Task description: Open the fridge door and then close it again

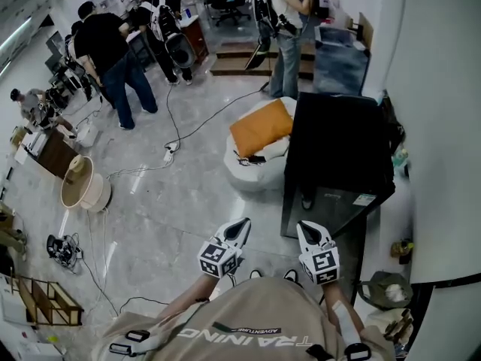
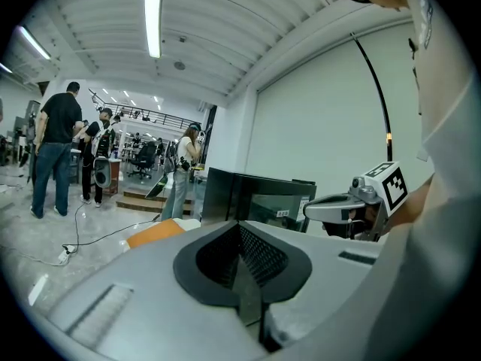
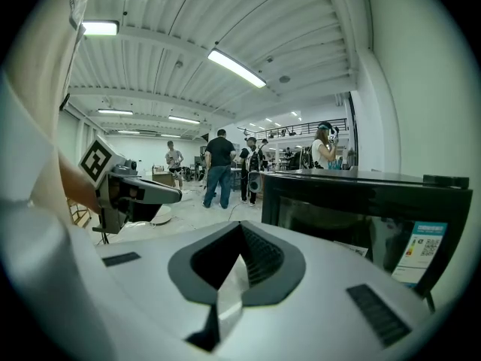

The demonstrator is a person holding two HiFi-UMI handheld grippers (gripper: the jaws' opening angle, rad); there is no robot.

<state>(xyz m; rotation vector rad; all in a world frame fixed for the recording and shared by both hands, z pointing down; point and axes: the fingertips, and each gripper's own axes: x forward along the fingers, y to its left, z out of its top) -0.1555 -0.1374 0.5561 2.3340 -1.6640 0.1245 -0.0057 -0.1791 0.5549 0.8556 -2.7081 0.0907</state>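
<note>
The black fridge stands by the right wall with its door closed; a small label sits on its front upper corner. Both grippers hang close to my body, a short way in front of the fridge and touching nothing. My left gripper is shut and empty, left of the fridge's front. My right gripper is also shut and empty, just before the door. In the left gripper view the fridge and the right gripper show beyond the closed jaws. In the right gripper view the fridge fills the right side, and the left gripper is at left.
A white beanbag with an orange cushion lies just left of the fridge. Cables trail over the grey floor. A round tub and a wooden rack are at left. Several people stand at the back. A bag lies at right.
</note>
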